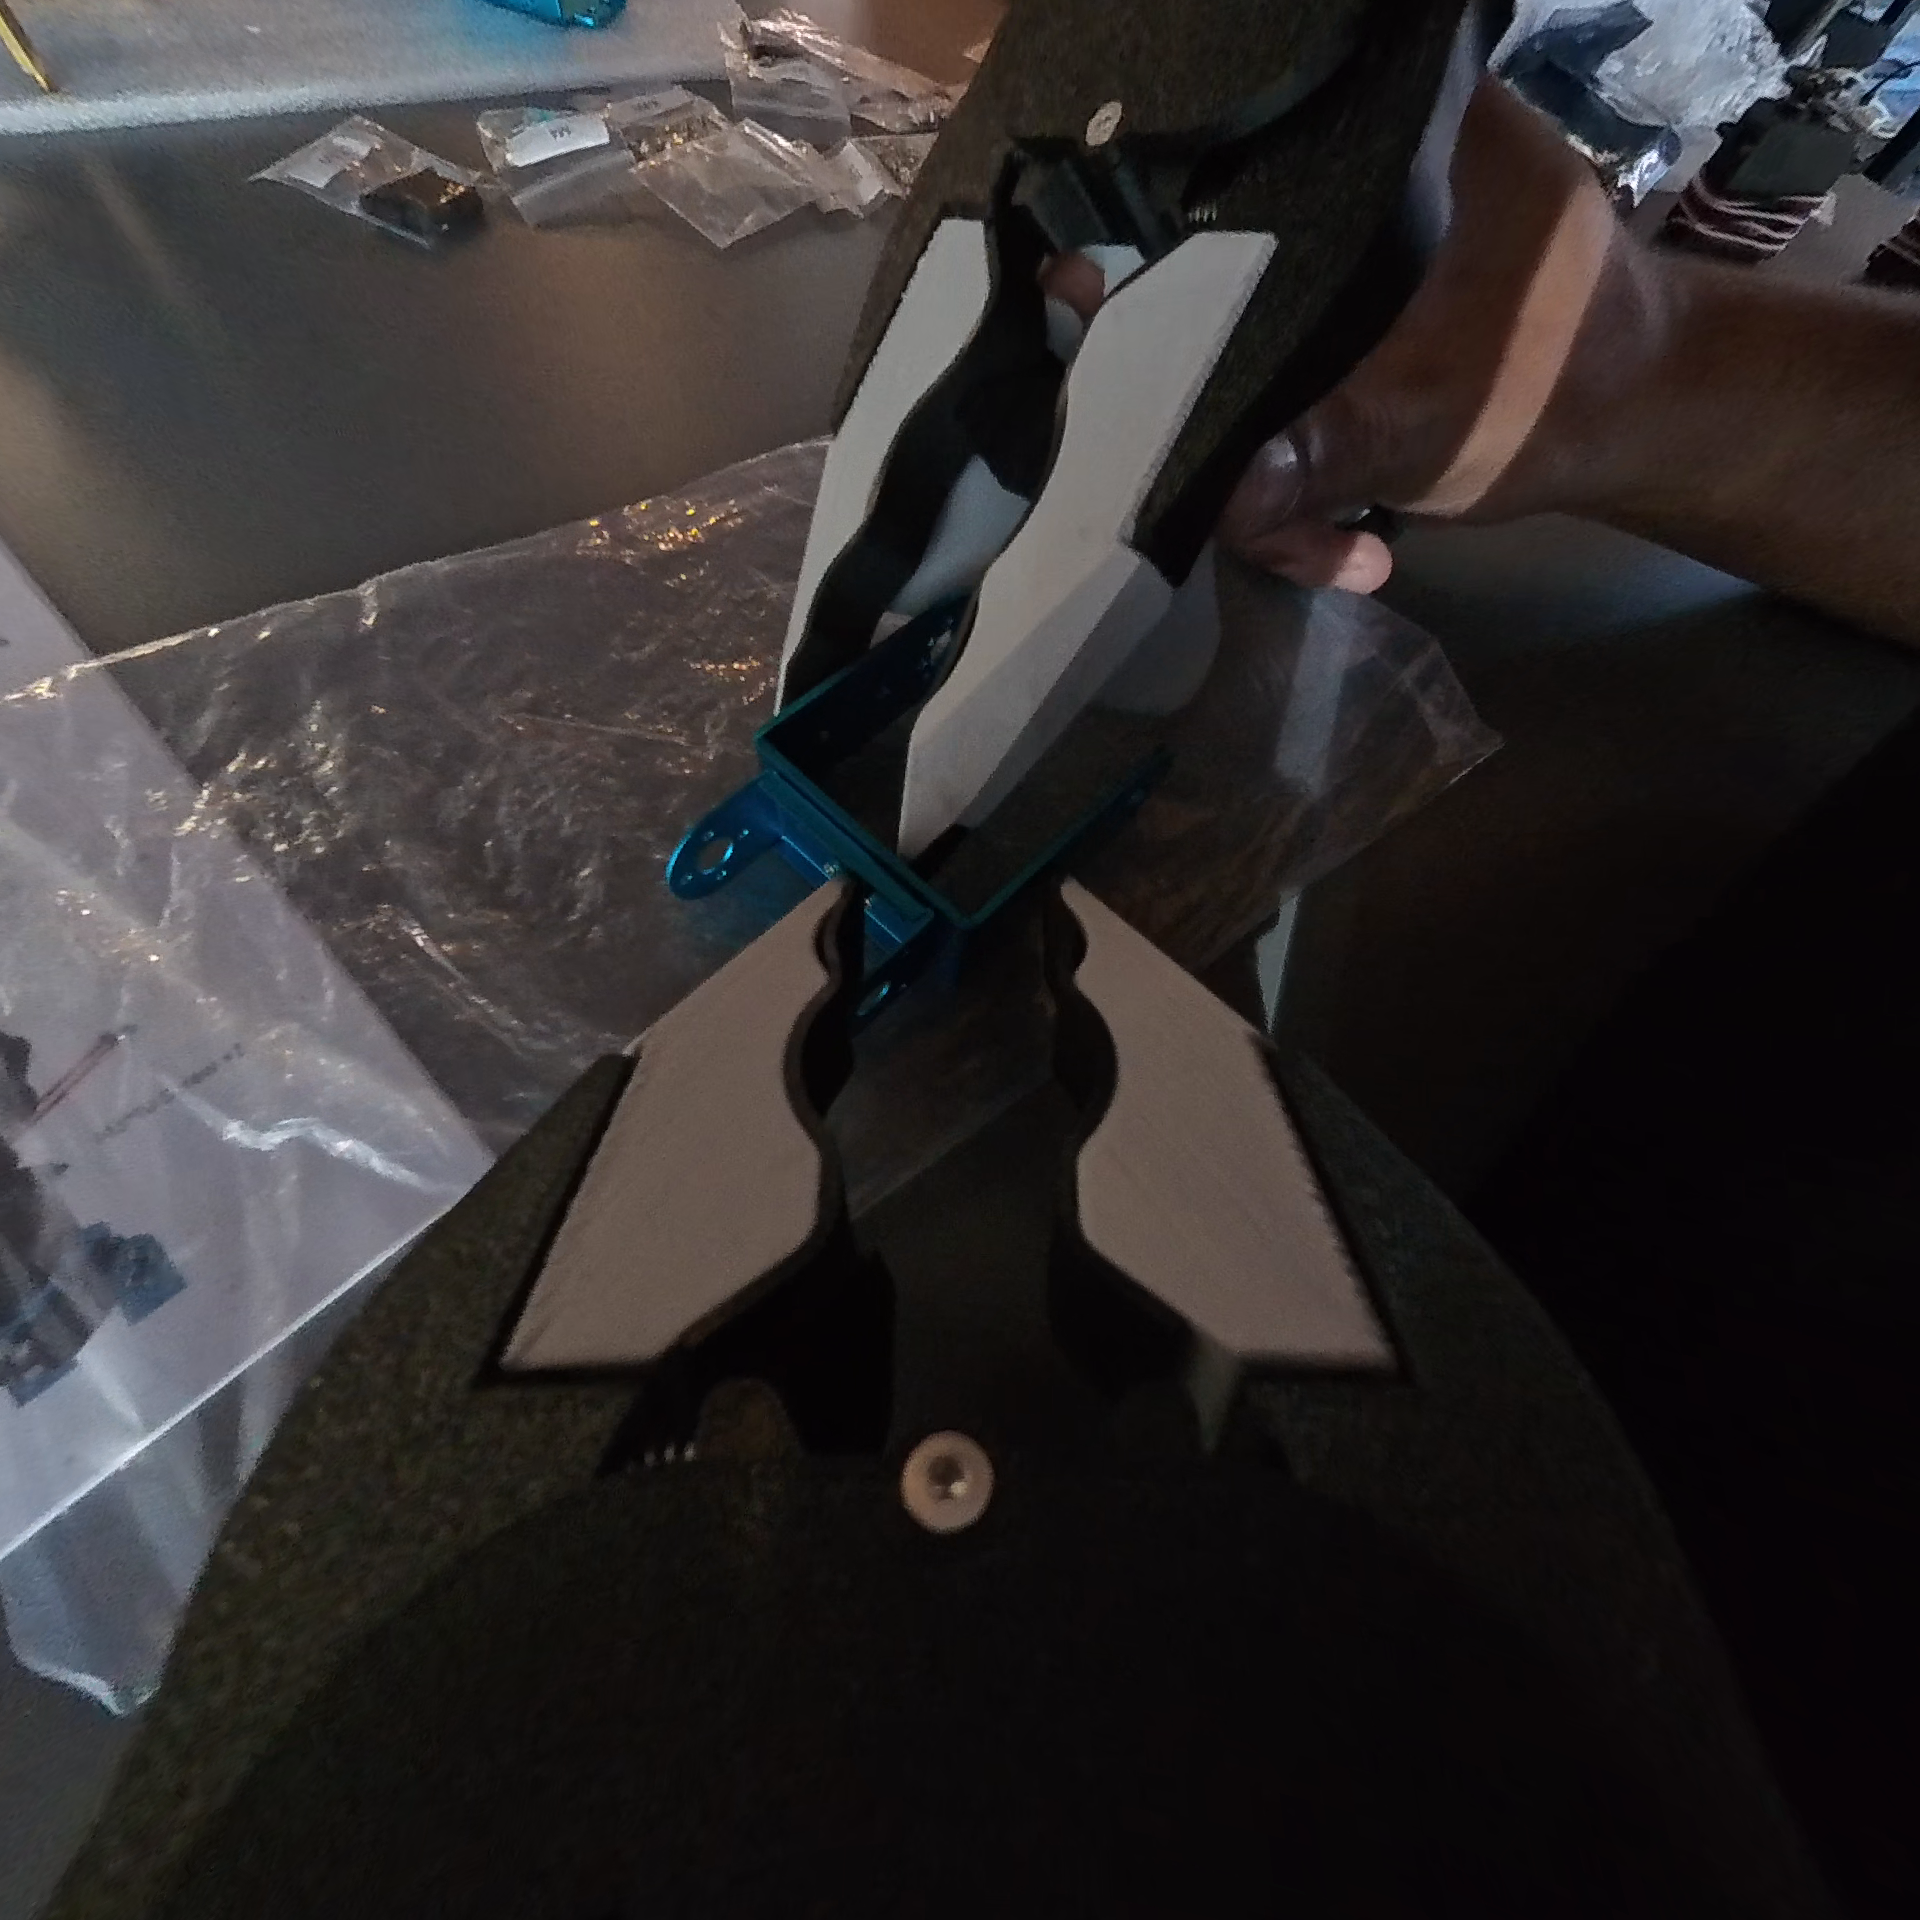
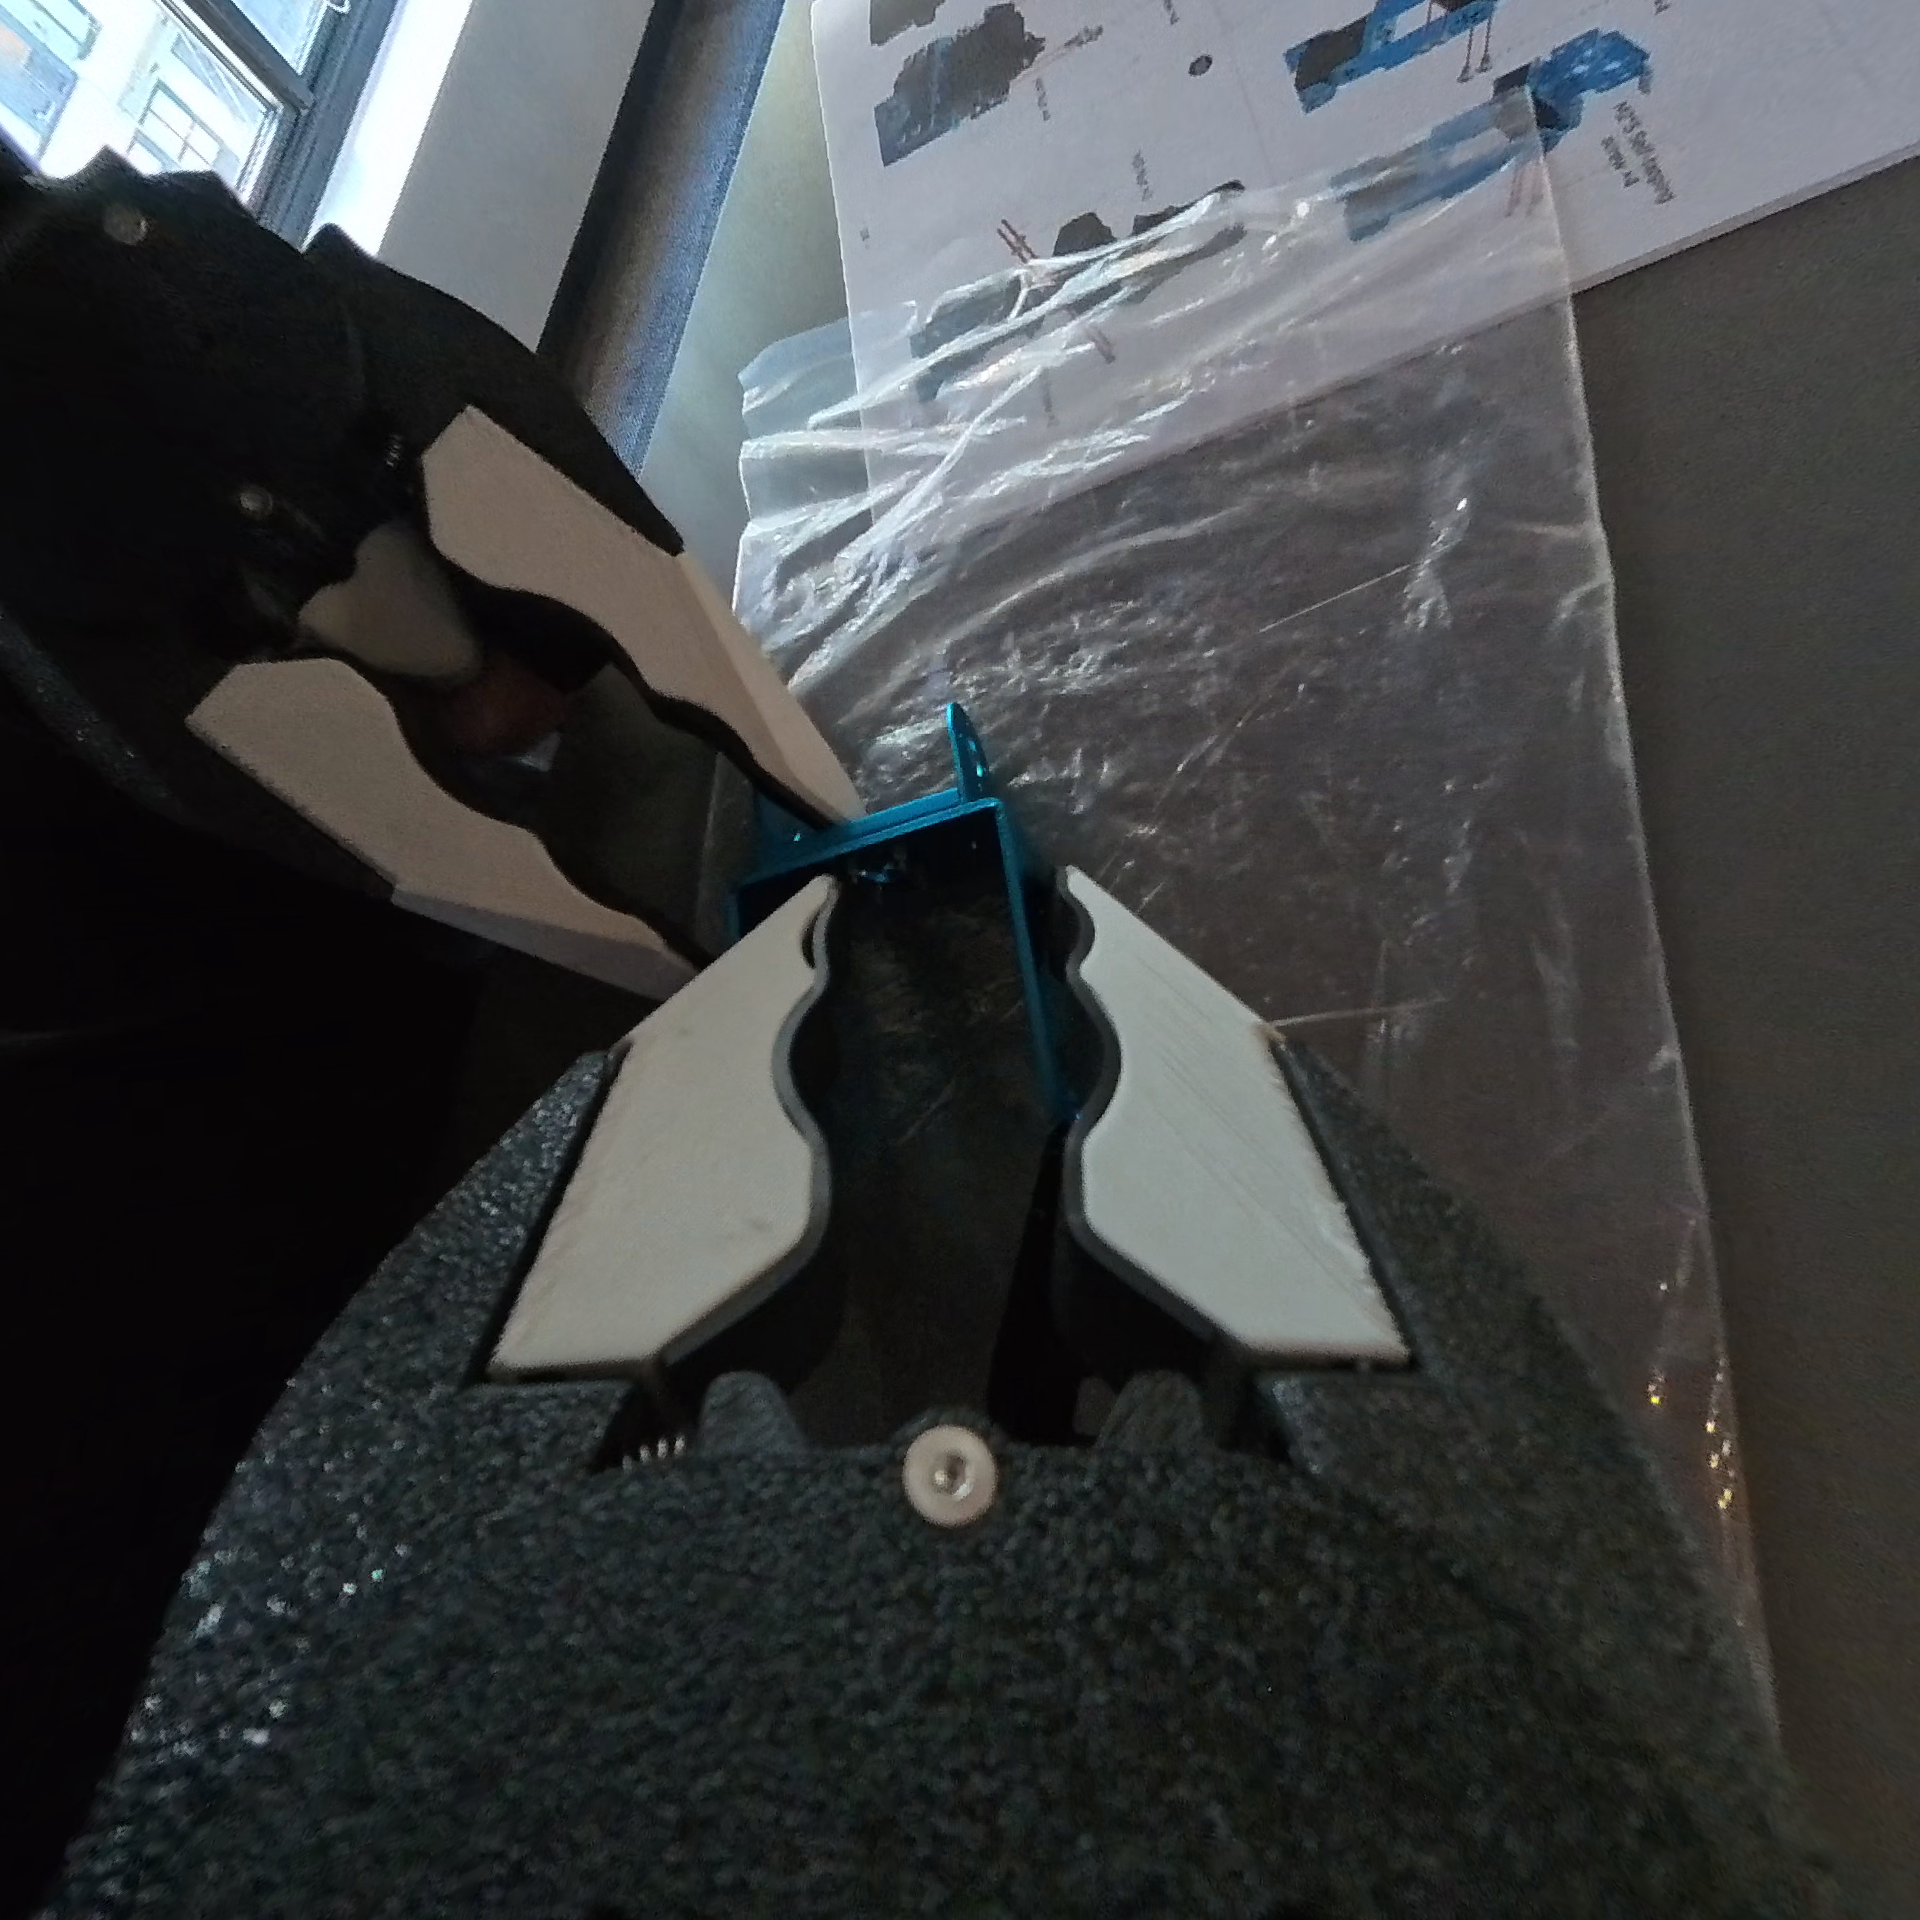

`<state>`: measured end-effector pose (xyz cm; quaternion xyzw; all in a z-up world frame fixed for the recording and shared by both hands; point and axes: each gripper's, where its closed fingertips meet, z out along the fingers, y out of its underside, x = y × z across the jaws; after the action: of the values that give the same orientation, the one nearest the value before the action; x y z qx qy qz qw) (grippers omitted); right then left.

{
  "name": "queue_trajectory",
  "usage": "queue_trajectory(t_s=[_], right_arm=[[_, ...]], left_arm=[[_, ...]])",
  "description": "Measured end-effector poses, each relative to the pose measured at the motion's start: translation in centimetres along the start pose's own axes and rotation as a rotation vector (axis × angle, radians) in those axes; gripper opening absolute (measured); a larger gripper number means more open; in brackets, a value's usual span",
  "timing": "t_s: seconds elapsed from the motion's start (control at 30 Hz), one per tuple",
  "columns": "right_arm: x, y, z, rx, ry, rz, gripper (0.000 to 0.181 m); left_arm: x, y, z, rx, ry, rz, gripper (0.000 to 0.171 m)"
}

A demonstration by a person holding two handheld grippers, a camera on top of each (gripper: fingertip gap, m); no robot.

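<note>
A blue metal bracket (image 1: 727,852), U-shaped with a holed tab, sits just above a clear plastic bag (image 1: 468,748) on the grey table (image 1: 312,364). My left gripper (image 1: 951,899) is narrowed on the bracket's near corner, one fingertip on each side. My right gripper (image 1: 862,769) comes in from the top, held by a hand (image 1: 1507,364), with one bracket arm between its fingers. In the right wrist view my right gripper (image 2: 951,881) has the bracket (image 2: 914,831) between its fingers, a side plate against the right finger. The left gripper (image 2: 764,881) clamps it from the left.
A printed instruction sheet (image 2: 1143,125) lies partly under the plastic bag (image 2: 1299,727); it also shows in the left wrist view (image 1: 125,1039). Several small bags of parts (image 1: 675,145) lie at the far side of the table. A window (image 2: 156,83) is at the left.
</note>
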<state>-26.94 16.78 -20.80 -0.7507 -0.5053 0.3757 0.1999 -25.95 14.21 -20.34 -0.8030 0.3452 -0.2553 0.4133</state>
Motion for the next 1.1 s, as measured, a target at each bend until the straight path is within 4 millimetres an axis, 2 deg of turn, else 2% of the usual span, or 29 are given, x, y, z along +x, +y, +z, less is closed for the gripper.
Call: queue_trajectory(t_s=[0.27, 0.37, 0.57, 0.87, 0.93, 1.1], right_arm=[[-0.02, -0.08, -0.28, 0.021, -0.049, 0.061, 0.038], [-0.25, 0.04, -0.3, 0.014, -0.047, 0.035, 0.044], [-0.12, 0.02, -0.3, 0.013, -0.043, 0.041, 0.038], [-0.41, 0.14, -0.29, 0.002, -0.038, 0.004, 0.044], [-0.25, 0.06, -0.33, 0.008, -0.043, 0.027, 0.038], [-0.17, 0.04, -0.43, 0.016, -0.064, 0.059, 0.038]], left_arm=[[0.0, -0.01, 0.15, 0.001, -0.012, 0.006, 0.032], [0.02, -0.02, 0.17, 0.001, -0.007, 0.003, 0.032], [0.05, 0.01, 0.16, 0.001, -0.006, 0.015, 0.032], [0.12, 0.01, 0.18, 0.002, -0.006, 0.022, 0.031], [0.13, 0.02, 0.18, 0.003, -0.006, 0.022, 0.031], [0.2, 0.02, 0.2, 0.002, -0.005, 0.028, 0.031]])
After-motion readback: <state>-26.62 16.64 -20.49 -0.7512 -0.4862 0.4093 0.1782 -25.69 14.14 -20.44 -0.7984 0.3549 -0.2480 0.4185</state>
